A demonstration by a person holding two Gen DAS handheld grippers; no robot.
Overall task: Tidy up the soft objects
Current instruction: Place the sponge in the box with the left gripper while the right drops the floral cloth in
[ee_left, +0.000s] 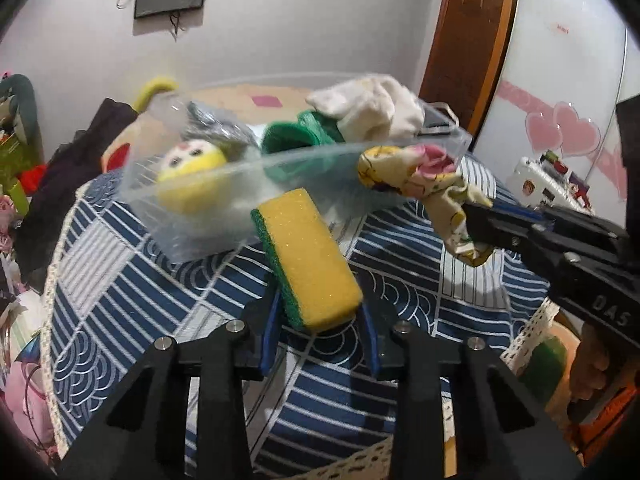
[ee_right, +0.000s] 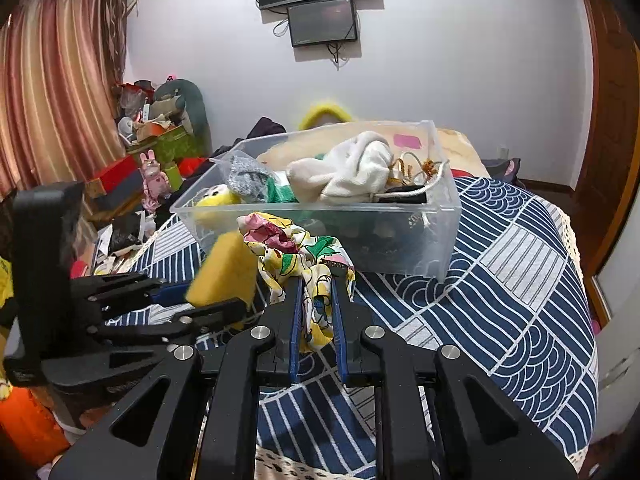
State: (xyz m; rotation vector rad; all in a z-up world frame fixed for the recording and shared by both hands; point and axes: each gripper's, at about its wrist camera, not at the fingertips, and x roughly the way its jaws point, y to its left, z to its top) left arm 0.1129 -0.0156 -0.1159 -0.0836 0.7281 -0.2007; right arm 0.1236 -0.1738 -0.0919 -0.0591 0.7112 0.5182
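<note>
The clear bin [ee_right: 436,232] stands ahead on the bed, its open top crowded with soft items.

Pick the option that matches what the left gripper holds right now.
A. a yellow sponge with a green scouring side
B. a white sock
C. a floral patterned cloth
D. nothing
A: the left gripper has its jaws closed on the yellow sponge with a green scouring side, while the floral patterned cloth sits in the right gripper.
</note>
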